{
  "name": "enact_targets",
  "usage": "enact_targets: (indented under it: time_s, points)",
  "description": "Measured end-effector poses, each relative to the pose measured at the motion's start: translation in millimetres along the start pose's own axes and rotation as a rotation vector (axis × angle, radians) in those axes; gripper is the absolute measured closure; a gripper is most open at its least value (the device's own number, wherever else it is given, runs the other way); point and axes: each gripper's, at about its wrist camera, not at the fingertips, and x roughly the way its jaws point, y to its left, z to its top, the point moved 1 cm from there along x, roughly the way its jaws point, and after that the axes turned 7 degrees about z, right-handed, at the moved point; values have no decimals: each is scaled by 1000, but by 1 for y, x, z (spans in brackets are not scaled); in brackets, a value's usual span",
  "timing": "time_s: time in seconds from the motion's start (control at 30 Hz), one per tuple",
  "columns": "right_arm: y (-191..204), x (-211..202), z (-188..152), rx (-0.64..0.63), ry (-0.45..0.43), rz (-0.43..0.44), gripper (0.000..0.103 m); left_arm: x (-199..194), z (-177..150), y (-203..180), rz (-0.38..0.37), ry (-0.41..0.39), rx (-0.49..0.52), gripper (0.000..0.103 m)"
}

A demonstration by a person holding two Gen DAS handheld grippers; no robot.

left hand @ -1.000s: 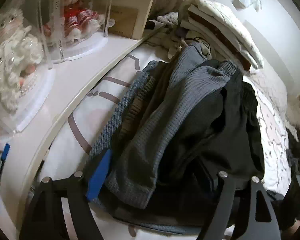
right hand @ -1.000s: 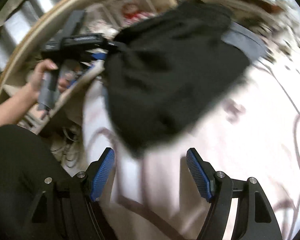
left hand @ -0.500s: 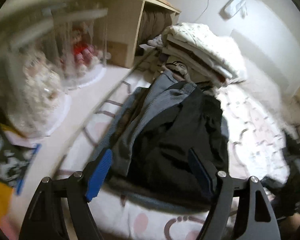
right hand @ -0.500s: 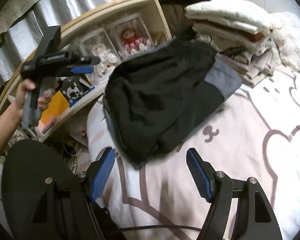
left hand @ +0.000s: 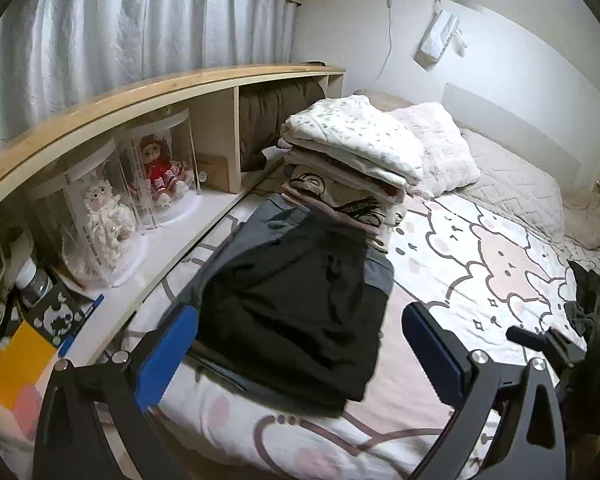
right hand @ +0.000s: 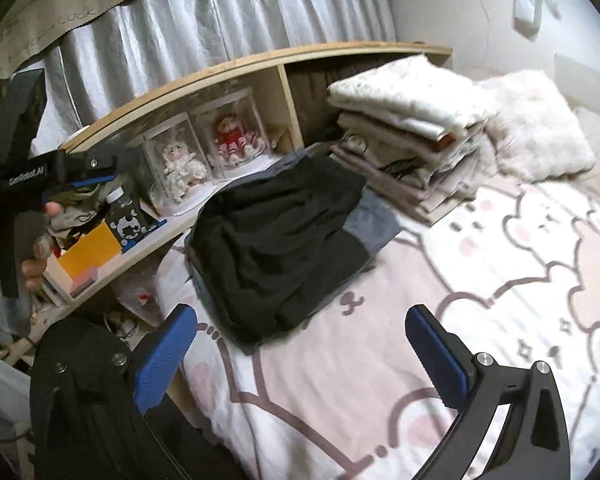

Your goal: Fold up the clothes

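A folded black garment [left hand: 296, 312] lies on grey clothes at the bed's left edge, also seen in the right wrist view as the same black garment [right hand: 276, 240]. Behind it rises a stack of folded pale clothes [left hand: 352, 152]; the right wrist view shows this stack [right hand: 412, 120] too. My left gripper [left hand: 298, 320] hovers above and short of the dark pile, jaws opening, nothing between them. My right gripper [right hand: 300, 316] hangs over the sheet in front of the pile, jaws also opening and empty. A hand holds the left gripper [right hand: 96, 168] at the far left.
The bed sheet [left hand: 480, 280] with a cartoon print stretches to the right. A wooden shelf [left hand: 204, 92] along the left holds two doll cases [left hand: 100, 216] and a yellow box [left hand: 20, 356]. A fluffy pillow [left hand: 440, 148] lies behind the stack. A dark object [left hand: 588, 292] sits at the right edge.
Both grippers have risen and pulled back from the dark pile. The left one had the clothes between its fingers and is now clear of them. Both pairs of jaws stand wider.
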Motion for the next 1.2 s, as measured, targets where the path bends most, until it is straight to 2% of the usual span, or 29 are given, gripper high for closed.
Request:
enact_targets:
  time_s: [0.13,0.33,0.53,0.73,1.2]
  points:
    - [2,-22,1,-31,-10,-63,0,-16,-12,-23,21,-26,12,0]
    - [-5,-62,1,-10,-34,-100,0,-37,-28,-54,13,-65,4,0]
    - [-14,-103,-7,-19,-79,-184,0,-51,-40,-75,8,-83,-6,0]
    - [-33,-134,-22,50,-116,-239,0,-55,-52,-96,6,-83,7,0]
    - [-76,-166,-58,115,-133,-383,0,-58,-75,-144,-18,-96,45,0]
